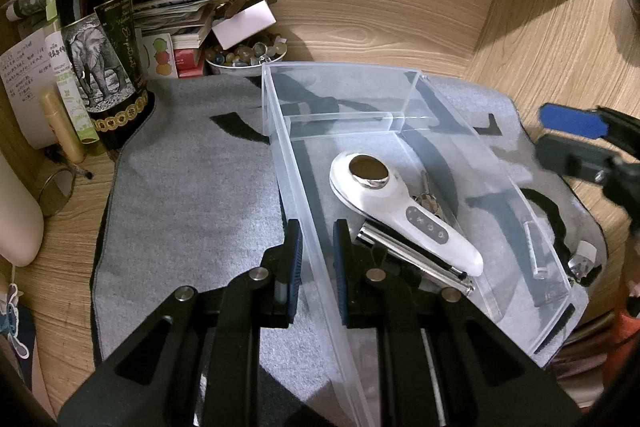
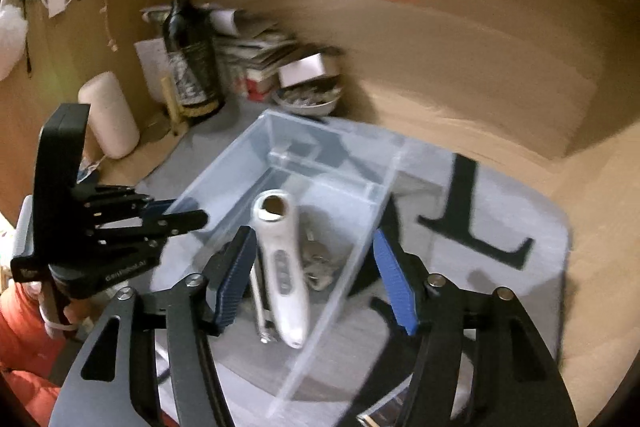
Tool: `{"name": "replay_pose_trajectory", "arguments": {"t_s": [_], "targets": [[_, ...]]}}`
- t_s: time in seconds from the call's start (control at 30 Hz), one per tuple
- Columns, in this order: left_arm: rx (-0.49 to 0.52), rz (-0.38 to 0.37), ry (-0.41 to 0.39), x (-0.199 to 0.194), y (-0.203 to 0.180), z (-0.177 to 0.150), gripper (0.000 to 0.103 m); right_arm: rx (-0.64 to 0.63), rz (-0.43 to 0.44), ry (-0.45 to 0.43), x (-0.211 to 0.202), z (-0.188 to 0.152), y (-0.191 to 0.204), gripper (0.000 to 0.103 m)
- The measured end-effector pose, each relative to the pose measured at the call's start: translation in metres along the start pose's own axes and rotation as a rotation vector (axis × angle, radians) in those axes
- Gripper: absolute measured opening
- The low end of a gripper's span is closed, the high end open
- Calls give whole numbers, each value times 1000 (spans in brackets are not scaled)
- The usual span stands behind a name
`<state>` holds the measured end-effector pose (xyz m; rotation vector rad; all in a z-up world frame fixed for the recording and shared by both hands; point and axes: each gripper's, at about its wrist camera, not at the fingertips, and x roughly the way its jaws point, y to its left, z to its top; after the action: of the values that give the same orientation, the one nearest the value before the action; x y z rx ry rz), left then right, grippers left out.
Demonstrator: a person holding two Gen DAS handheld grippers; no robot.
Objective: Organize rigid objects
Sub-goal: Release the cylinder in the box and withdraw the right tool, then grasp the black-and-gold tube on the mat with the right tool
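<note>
a: starting at the left of my feed, the left gripper [image 1: 317,259] is clamped on the near-left wall of the clear bin [image 1: 280,131]. one pad sits outside the wall, one inside, both pressing the plastic.

b: and the white handheld device?

a: the white handheld device [image 1: 400,209] lies flat on the bin's floor, in the large front compartment, just to the right of the inner pad of that gripper and not touching it. its long axis runs diagonally: the round head with the metal disc points toward the bin's divider, the tapered handle toward the bin's near-right corner.

b: anything else in the bin?

a: a metal rod [image 1: 416,259] lies under the handle and roughly parallel to it, and a bunch of keys [image 1: 428,199] sits just beyond the device toward the bin's right wall.

b: the other side?

a: the right gripper [image 2: 316,283] stands open over the bin with nothing between its pads. in the right wrist view the device [image 2: 282,267] shows between the two blue pads, nearer the left one, well below them and untouched. that view is blurred. outside the bin's right wall, a small clear tube [image 1: 534,247] lies on the grey mat [image 1: 184,187].
</note>
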<state>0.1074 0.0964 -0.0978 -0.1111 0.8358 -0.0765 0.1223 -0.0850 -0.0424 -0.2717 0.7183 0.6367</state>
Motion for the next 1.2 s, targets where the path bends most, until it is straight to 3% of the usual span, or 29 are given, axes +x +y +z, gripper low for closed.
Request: {"name": "replay_pose_trajectory", "arguments": {"t_s": [0.17,0.4,0.73,0.93,1.2], "targets": [[-2,-1,0,0,0,0,13,16,-92,-5,-16,-16,-16,58],[5,5,8,0,-1,0,13,75,-179,65,-10,-55,-38,63],[2,8,13,2,1,-1,13,260,-130,234,30,-118,-62,64],[-18,10,13,2,2,-1,13,273,-141,205,31,-124,-60,63],[-50,10,5,1,2,-3,13,244,-157,177,27,-125,-59,29]]}}
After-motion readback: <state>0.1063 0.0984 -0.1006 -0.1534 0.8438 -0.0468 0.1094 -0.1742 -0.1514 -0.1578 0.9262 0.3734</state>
